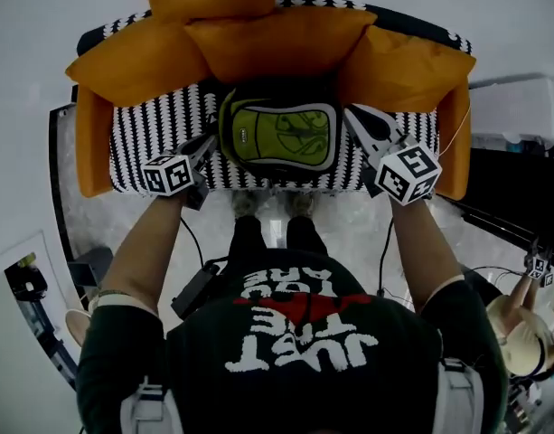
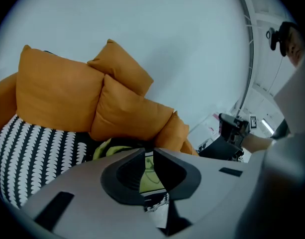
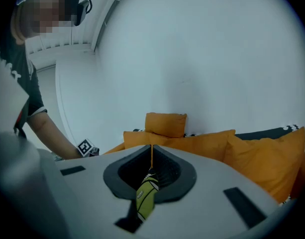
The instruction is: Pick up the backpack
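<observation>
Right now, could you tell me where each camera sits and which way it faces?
Head view: on the head, down at the backpack on the sofa; torso, forearms, left gripper and right gripper show.
Left gripper view: on that gripper, along slightly parted jaws toward cushions and wall.
Right gripper view: on that gripper, past closed jaws toward the left forearm.
All three share backpack and cushions.

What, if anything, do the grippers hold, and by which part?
Nothing, it seems: the backpack lies on the sofa, left gripper and right gripper beside it.
</observation>
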Action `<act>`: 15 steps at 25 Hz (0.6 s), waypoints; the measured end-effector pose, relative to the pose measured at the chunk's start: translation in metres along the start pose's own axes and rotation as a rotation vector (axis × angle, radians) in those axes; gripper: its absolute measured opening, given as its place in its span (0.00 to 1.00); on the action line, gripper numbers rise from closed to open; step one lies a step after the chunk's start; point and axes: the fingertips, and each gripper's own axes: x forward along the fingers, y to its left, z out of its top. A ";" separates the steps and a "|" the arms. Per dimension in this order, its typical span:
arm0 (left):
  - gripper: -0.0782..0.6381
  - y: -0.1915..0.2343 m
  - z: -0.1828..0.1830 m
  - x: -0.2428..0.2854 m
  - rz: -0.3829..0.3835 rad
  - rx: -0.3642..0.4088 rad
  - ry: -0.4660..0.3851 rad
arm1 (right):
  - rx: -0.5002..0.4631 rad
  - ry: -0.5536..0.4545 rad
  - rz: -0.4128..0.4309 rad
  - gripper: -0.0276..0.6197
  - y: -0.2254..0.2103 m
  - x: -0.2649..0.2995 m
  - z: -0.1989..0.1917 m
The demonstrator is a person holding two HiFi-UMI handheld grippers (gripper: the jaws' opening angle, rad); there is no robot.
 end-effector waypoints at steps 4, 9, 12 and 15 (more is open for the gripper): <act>0.28 0.036 -0.039 0.046 0.049 0.030 0.087 | -0.010 -0.004 -0.019 0.09 -0.014 0.017 -0.027; 0.38 0.079 -0.075 0.090 0.109 0.007 0.140 | -0.036 -0.030 -0.001 0.09 -0.026 0.032 -0.060; 0.44 0.101 -0.095 0.108 0.129 -0.004 0.177 | -0.051 -0.013 0.008 0.09 -0.032 0.038 -0.081; 0.51 0.119 -0.102 0.126 0.132 -0.019 0.175 | -0.044 -0.006 0.021 0.09 -0.039 0.044 -0.100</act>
